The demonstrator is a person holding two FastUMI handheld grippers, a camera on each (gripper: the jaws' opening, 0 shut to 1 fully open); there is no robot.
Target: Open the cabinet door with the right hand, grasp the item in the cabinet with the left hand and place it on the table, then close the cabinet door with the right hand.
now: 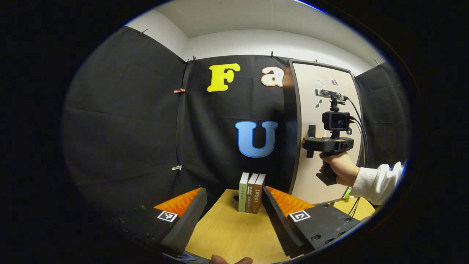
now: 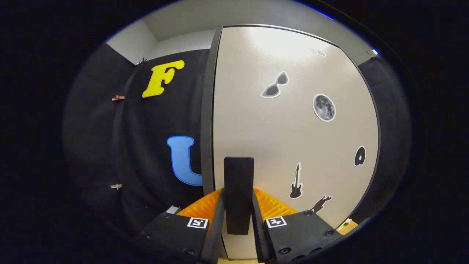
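The beige cabinet door point(image 2: 293, 139) with a dark frame carries several stickers and a black upright handle point(image 2: 239, 176). My right gripper point(image 2: 238, 194) is shut on that handle, one finger pressing each side. In the left gripper view the same door point(image 1: 322, 176) stands at the right, and a hand in a white sleeve point(image 1: 373, 181) holds the right gripper point(image 1: 310, 146) against the handle point(image 1: 311, 130). My left gripper point(image 1: 233, 190) is open over the wooden table point(image 1: 227, 234) with nothing between its fingers. The cabinet's inside is hidden behind the door.
Three books point(image 1: 252, 192) stand upright on the table just ahead of the left gripper, against the black cloth wall. Cables point(image 1: 361, 128) hang from the right gripper's camera. A green scrap point(image 1: 346, 192) lies at the door's lower right corner.
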